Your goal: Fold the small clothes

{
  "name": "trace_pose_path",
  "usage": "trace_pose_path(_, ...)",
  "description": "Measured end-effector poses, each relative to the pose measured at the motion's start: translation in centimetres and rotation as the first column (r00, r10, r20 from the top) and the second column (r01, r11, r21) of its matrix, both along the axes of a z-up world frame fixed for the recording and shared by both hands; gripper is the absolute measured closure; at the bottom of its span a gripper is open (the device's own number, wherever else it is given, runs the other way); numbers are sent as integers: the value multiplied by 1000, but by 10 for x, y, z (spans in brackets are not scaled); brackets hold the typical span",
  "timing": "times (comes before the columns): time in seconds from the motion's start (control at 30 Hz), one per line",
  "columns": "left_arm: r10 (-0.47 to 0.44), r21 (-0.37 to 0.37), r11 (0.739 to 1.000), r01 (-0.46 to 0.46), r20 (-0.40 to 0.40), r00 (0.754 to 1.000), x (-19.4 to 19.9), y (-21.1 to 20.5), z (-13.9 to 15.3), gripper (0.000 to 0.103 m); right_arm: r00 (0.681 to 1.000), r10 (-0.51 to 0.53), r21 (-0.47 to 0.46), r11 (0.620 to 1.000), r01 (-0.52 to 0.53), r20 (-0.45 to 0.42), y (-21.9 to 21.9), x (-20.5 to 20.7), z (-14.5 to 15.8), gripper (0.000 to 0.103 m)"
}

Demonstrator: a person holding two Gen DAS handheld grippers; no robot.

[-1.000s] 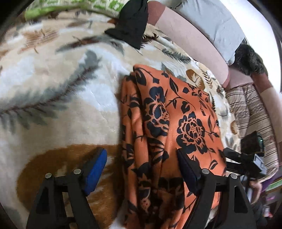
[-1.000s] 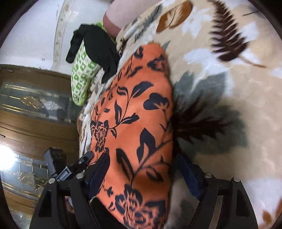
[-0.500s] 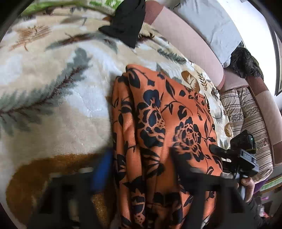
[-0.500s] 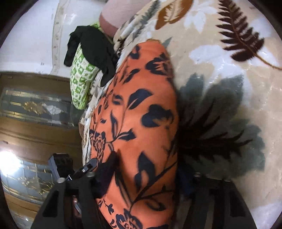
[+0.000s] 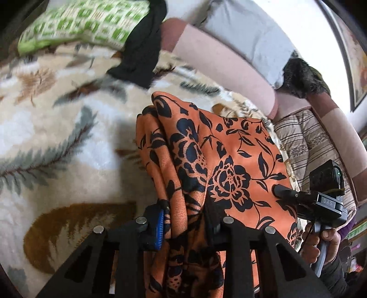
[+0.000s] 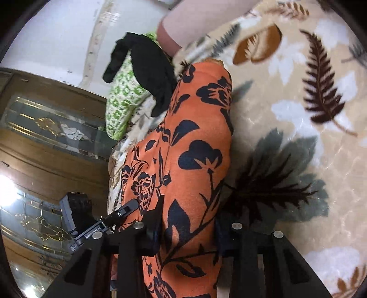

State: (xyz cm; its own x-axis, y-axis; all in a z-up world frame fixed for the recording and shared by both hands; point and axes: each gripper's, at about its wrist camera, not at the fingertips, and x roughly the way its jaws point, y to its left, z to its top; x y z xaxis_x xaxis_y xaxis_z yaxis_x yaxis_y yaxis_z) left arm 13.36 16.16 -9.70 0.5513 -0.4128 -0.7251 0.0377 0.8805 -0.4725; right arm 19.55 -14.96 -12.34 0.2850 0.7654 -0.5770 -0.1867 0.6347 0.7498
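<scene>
An orange garment with a dark floral print [image 5: 229,160] lies folded lengthwise on a leaf-patterned blanket [image 5: 57,137], its near end raised off the blanket. My left gripper [image 5: 185,220] has its jaws closing, and the pads press a bunched edge of the garment between them. In the right wrist view the same garment [image 6: 199,137] runs away from me. My right gripper [image 6: 189,222] is closing too, its pads squeezing the garment's other near corner. A hand [image 5: 325,243] holds the right gripper's handle at the garment's right edge.
A black cloth [image 5: 142,52] and a green-checked pillow [image 5: 87,20] lie at the blanket's far end. A pink sofa back [image 5: 218,57] and a striped cushion [image 5: 305,142] border the right side. A wooden cabinet with glass doors [image 6: 45,137] stands beyond the edge.
Both grippers went from wide open astride the garment's near corners to closed on the fabric. Both have risen, lifting the near end so that the cloth bunches.
</scene>
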Motion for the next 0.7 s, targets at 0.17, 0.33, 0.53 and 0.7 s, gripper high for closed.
trace_pose_path(0.17, -22, 23, 1000, 21, 52, 998, -1, -25, 25, 74, 998, -21, 3, 1000, 20, 54, -28, -15, 27, 66)
trace_pose_path(0.33, -41, 36, 999, 38, 75, 996, 0, -57, 37, 74, 994, -48, -12, 999, 49, 97, -61, -25, 49, 66)
trace_pose_path(0.53, -50, 71, 997, 44, 89, 995, 1, -88, 48, 74, 991, -63, -39, 997, 68, 120, -91, -29, 60, 66)
trace_pose_path(0.7, -66, 95, 994, 56, 107, 992, 5, -109, 56, 74, 988, -71, -59, 995, 80, 136, -107, -26, 69, 66)
